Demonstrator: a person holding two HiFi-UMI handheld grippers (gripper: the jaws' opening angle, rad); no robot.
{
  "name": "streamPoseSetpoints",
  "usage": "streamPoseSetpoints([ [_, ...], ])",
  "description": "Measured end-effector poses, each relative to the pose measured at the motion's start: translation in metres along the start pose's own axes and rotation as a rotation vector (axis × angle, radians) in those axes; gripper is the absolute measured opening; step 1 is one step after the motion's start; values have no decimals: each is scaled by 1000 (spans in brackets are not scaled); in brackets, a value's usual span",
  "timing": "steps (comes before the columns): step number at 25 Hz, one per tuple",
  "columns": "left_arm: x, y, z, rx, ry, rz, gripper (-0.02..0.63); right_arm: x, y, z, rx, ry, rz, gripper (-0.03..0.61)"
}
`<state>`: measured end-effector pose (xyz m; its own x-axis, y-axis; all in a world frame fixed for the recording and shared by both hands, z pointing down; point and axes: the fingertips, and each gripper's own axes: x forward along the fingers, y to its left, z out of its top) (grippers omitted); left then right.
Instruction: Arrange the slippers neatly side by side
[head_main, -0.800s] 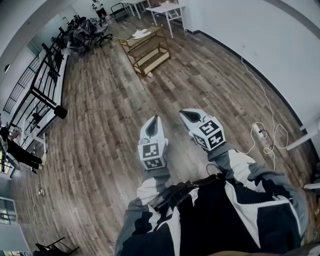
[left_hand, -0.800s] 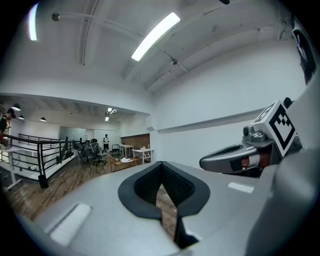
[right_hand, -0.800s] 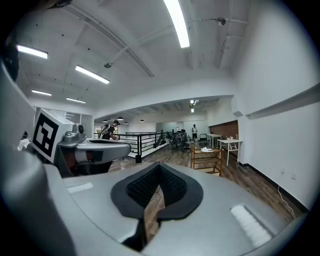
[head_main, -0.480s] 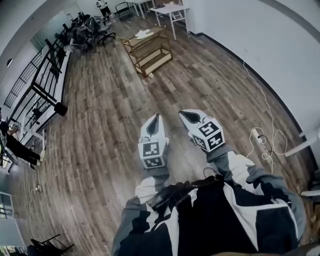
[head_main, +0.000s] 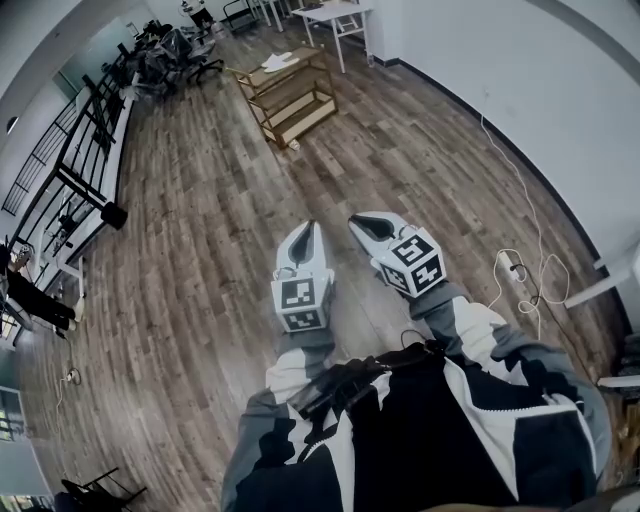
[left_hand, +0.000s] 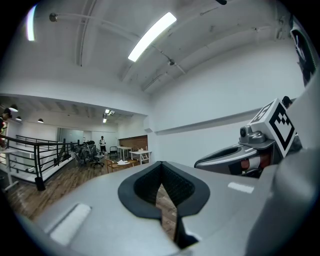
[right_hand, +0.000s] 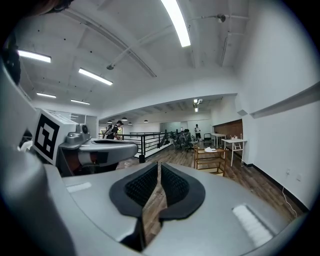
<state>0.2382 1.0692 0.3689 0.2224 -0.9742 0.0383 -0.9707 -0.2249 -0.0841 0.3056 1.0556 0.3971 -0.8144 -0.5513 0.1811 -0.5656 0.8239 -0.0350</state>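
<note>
Both the left gripper (head_main: 305, 232) and right gripper (head_main: 362, 222) have jaws pressed together on nothing, well apart from the pale slippers (head_main: 279, 62) lying atop a wooden rack (head_main: 300, 105) across the floor (head_main: 200, 220).

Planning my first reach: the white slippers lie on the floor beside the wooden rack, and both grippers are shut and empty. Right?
Not quite: the slippers lie on top of the wooden rack, not on the floor beside it, as the head view shows. The left gripper and right gripper are indeed shut and empty.
</note>
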Motion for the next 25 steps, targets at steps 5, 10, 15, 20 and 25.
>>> streamPoseSetpoints([
  [5, 6, -9, 9, 19, 2, -10, 11, -4, -7, 7, 2, -12, 6, 3],
  [10, 1, -7, 4, 11, 10, 10, 8, -6, -3, 4, 2, -20, 18, 3],
  [15, -5, -6, 2, -1, 11, 18, 6, -8, 0, 1, 3, -13, 10, 2],
  [20, -1, -1, -4, -15, 12, 24, 6, -2, -5, -2, 16, -9, 5, 2],
  [25, 8, -1, -11, -24, 26, 17, 5, 1, -12, -8, 35, -2, 3, 3],
])
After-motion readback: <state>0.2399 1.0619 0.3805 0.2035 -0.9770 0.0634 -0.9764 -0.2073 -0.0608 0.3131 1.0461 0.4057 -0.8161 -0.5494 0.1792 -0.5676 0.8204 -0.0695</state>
